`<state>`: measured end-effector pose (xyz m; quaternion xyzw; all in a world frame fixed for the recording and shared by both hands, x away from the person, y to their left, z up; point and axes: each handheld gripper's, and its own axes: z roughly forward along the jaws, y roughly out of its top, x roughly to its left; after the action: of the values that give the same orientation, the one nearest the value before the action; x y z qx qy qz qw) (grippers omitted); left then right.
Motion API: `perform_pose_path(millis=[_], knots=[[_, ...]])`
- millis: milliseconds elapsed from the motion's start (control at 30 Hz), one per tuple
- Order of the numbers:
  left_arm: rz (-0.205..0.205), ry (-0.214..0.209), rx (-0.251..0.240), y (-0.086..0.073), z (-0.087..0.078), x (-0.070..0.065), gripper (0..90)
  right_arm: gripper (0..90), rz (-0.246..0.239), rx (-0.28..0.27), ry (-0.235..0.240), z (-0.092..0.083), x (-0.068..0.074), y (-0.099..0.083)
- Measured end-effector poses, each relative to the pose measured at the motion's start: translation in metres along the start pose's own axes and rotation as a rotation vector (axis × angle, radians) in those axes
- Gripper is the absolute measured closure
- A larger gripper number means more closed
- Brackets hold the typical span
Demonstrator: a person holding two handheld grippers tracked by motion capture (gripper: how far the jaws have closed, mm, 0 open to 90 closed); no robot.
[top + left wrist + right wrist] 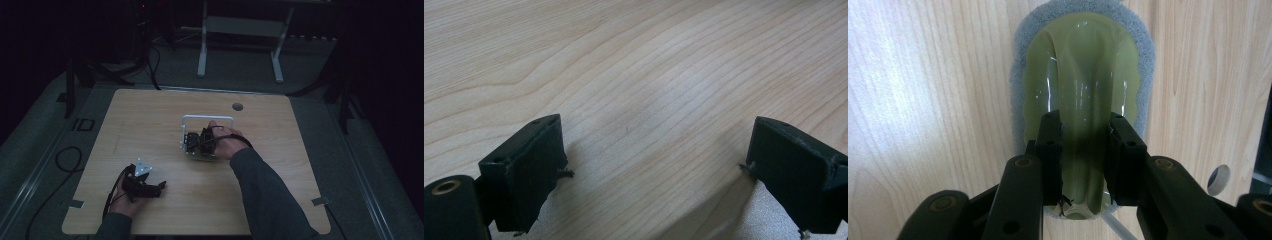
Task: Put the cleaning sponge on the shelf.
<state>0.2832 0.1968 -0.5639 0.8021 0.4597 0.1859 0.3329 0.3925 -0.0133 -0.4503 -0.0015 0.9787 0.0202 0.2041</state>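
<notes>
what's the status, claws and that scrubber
Right claw clamped on the green scrubber handle ridge. Left claw open over bare table. Nothing in the way.

We hold our left gripper (161, 187) low at the near left, our hand (125, 197) wrapped around its body, its jaws standing wide apart with nothing between them. Our right arm reaches forward toward the middle, sleeve to the wrist, hand (225, 142) curled over the right gripper (1083, 150), which points downward, jaws half-closed and pressing on what lies between them.
</notes>
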Motion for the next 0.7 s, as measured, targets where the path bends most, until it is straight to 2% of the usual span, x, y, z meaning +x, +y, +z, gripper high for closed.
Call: perform_pose_path(millis=[100, 400, 700], knots=[[0.0, 0.0, 0.0, 0.0, 0.0, 0.0, 8.7, 71.6, -0.009, 0.019, -0.013, 0.002, 0.001, 0.001], [0.0, 0.0, 0.0, 0.0, 0.0, 0.0, 8.7, 71.6, -0.006, 0.02, -0.019, 0.006, -0.001, 0.003], [0.0, 0.001, -0.001, 0.0, 0.0, 0.0, 8.7, 71.7, -0.016, 0.056, -0.042, 0.015, 0.0, 0.004]])
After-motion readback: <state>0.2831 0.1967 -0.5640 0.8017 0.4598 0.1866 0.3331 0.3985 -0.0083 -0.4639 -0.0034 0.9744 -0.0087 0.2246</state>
